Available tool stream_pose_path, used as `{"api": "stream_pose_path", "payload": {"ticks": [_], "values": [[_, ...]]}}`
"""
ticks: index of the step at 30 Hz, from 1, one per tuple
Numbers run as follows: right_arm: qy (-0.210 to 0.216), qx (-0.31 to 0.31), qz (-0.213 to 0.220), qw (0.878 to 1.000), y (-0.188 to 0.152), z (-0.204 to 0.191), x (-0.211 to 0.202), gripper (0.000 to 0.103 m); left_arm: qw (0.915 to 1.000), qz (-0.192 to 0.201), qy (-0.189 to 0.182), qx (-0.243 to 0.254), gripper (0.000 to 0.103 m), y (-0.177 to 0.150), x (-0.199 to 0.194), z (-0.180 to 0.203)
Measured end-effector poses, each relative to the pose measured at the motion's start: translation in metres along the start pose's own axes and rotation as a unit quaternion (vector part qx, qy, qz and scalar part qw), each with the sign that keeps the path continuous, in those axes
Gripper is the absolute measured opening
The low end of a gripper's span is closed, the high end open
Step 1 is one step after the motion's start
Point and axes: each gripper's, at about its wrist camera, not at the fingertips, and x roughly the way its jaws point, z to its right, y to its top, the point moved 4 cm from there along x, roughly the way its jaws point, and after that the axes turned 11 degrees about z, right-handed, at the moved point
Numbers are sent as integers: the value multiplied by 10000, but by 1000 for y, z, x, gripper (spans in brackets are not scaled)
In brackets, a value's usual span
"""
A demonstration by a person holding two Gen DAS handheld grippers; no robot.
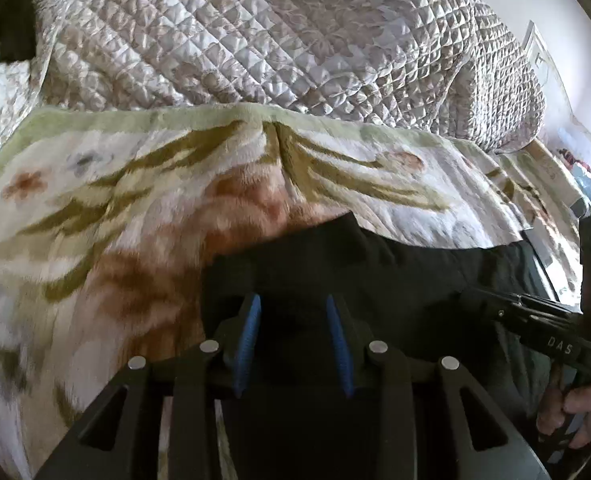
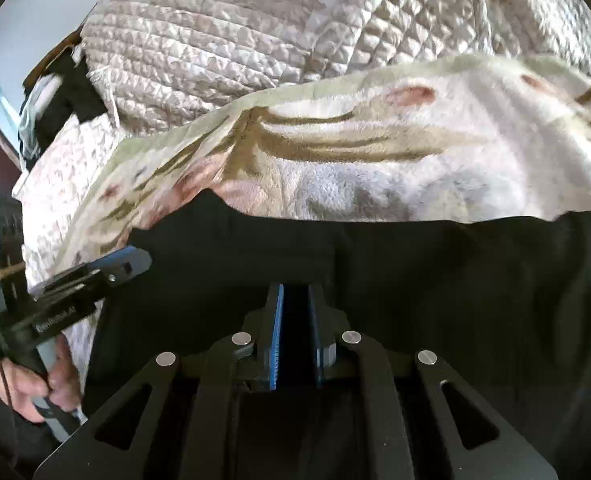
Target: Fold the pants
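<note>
Black pants (image 1: 375,268) lie on a floral fleece blanket (image 1: 135,200) on a bed; they also fill the lower half of the right wrist view (image 2: 415,264). My left gripper (image 1: 293,304) is over the left end of the pants, its blue-padded jaws apart with dark cloth between them. My right gripper (image 2: 295,292) has its jaws narrowly apart with black cloth in the gap; whether it grips is unclear. The right gripper's body shows at the right of the left wrist view (image 1: 535,320); the left gripper shows at the left of the right wrist view (image 2: 135,260).
A quilted cream bedspread (image 1: 275,40) is bunched behind the blanket, also in the right wrist view (image 2: 255,40). A white wall (image 1: 555,20) stands at the right. Dark items (image 2: 67,92) lie by the bed's far left corner.
</note>
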Motion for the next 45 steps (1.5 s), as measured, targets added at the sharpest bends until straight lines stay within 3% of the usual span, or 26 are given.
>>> {"api": "stream_pose_path", "payload": {"ticks": [7, 11, 15, 21, 26, 45], "values": [[-12, -42, 11, 10000, -43, -10, -53, 12, 10000, 4, 53, 30, 37, -33, -38, 12], [-96, -201, -115, 9997, -64, -13, -55, 12, 9998, -85, 117, 157, 37, -52, -52, 17], [-269, -291, -41, 9992, -63, -18, -66, 13, 9996, -82, 198, 206, 37, -62, -68, 17], [-136, -722, 119, 9972, -66, -41, -81, 12, 9995, -89, 217, 209, 37, -71, -84, 18], [-179, -803, -157, 9965, -80, -38, -68, 13, 9993, -186, 238, 241, 37, -84, -83, 21], [-179, -979, -93, 9950, -87, -37, -72, 13, 9981, -226, 397, 405, 37, -86, -79, 25]]}}
